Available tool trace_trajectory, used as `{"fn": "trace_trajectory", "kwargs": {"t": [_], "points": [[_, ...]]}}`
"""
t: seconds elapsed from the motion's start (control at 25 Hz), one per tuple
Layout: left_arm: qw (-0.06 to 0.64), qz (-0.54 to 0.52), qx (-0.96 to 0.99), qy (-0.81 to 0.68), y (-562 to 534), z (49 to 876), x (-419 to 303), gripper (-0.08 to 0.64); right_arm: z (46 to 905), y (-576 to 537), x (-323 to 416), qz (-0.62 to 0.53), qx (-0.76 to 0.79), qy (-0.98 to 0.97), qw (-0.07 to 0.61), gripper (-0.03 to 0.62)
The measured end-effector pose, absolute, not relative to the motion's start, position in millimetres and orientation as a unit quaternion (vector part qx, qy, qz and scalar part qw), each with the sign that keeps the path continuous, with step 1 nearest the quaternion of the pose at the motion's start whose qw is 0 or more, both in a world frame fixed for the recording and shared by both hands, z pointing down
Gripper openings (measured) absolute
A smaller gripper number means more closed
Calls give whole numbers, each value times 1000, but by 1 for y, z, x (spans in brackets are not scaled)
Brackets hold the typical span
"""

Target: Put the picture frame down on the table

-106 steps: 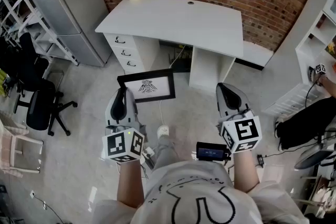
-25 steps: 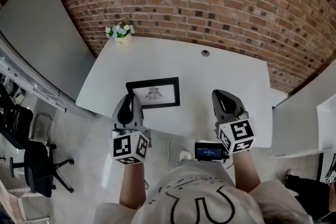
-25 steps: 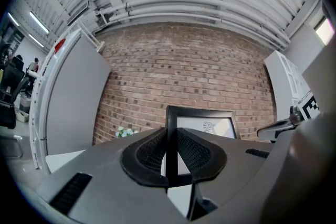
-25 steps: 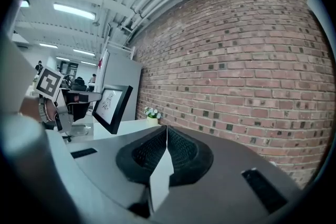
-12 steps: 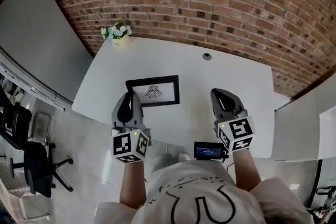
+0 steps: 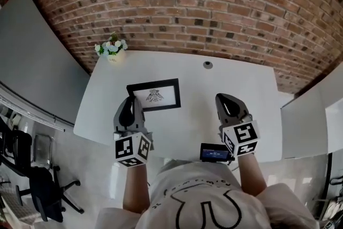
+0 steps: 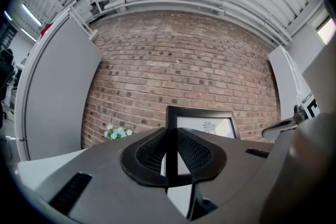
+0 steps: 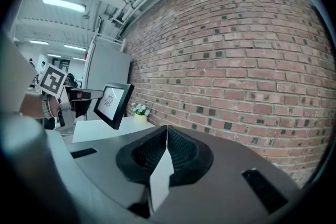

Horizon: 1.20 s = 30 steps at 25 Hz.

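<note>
Carrying step: the left gripper (image 6: 128, 109) jaws clamp the picture frame (image 6: 154, 95) by its edge, above the counter (image 6: 230, 76) toward 9 o'clock. The right gripper (image 6: 229, 106) jaws are closed and empty. The next move calls for lowering the frame flat, then releasing it.

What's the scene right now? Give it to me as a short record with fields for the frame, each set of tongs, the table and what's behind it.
picture frame: black, held upright over the table, not lying flat
left tongs: closed on the frame's left edge
right tongs: closed, nothing in them, over the table's right part
table: white, with a pot of flowers at its far left corner
background: brick wall
</note>
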State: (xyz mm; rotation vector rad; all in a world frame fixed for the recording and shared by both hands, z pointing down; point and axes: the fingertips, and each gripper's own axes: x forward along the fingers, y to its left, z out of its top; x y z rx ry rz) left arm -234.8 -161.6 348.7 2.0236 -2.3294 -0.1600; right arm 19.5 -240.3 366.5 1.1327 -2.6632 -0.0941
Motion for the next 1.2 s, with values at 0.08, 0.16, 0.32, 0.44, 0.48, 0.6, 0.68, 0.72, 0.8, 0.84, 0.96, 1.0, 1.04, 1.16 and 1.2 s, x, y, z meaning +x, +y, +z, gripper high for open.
{"fn": "trace_trajectory", "kwargs": {"t": [0.08,0.16,0.32,0.44,0.48,0.6,0.68,0.72,0.8,0.84,0.96,1.0,1.04,1.16,1.2], "points": [[30,-53,663,-746,-175,351,-240,67,366,-248,18,-31,402,-907,123,18],[34,-53,672,-738,-186,354,-245,67,365,-254,18,-30,416,-900,126,17],[43,-51,687,-724,-208,360,-254,67,371,-266,17,-20,441,-887,132,18],[52,-44,705,-706,-222,367,-258,67,380,-271,16,-6,464,-875,140,18],[56,-41,710,-700,-227,370,-259,67,383,-271,15,-2,469,-871,143,18],[66,-33,721,-689,-240,378,-269,67,391,-274,4,4,478,-865,152,18],[71,-30,725,-684,-248,382,-276,67,396,-276,-3,7,481,-862,157,18],[74,-30,728,-681,-251,384,-277,67,398,-276,-5,8,483,-861,160,18],[82,-28,733,-674,-258,389,-278,67,401,-273,-7,8,485,-858,170,18],[87,-28,734,-673,-260,392,-279,67,402,-273,-7,8,485,-857,175,18],[102,-28,732,-673,-266,402,-277,67,408,-277,-5,8,487,-854,185,18],[107,-26,732,-673,-267,406,-275,67,410,-280,-3,9,487,-853,187,18],[112,-24,731,-673,-269,410,-273,67,412,-282,-1,11,487,-853,189,18],[130,-19,728,-673,-276,420,-266,67,412,-295,7,25,488,-853,184,18],[134,-17,728,-672,-279,422,-263,67,412,-300,9,29,488,-853,181,18]]}}
